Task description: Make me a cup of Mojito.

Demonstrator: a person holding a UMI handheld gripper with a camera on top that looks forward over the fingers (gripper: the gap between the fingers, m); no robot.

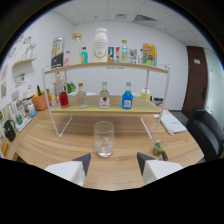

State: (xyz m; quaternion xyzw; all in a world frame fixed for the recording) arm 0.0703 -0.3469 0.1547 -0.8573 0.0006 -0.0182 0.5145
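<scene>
One clear drinking glass (104,139) stands upright on the wooden bench (50,145), just ahead of the tool (113,161) and roughly in line with the gap between its two fingers. The tool is open, its fingers spread wide with nothing between them. The glass is transparent and straight-sided, with what look like ice cubes lying at its bottom.

Beyond the glass stands one white wire shelf rack (150,95) with two wooden tiers. On the lower tier four small bottles stand out: a red bottle (64,97), a pale bottle (81,96), a clear bottle with a red label (104,96), and a blue bottle (127,97). The upper tier carries a row of bottles and cartons, too crowded to count, among them a large white jug (101,45). Something small and green (159,148) lies on the bench near the right finger.
</scene>
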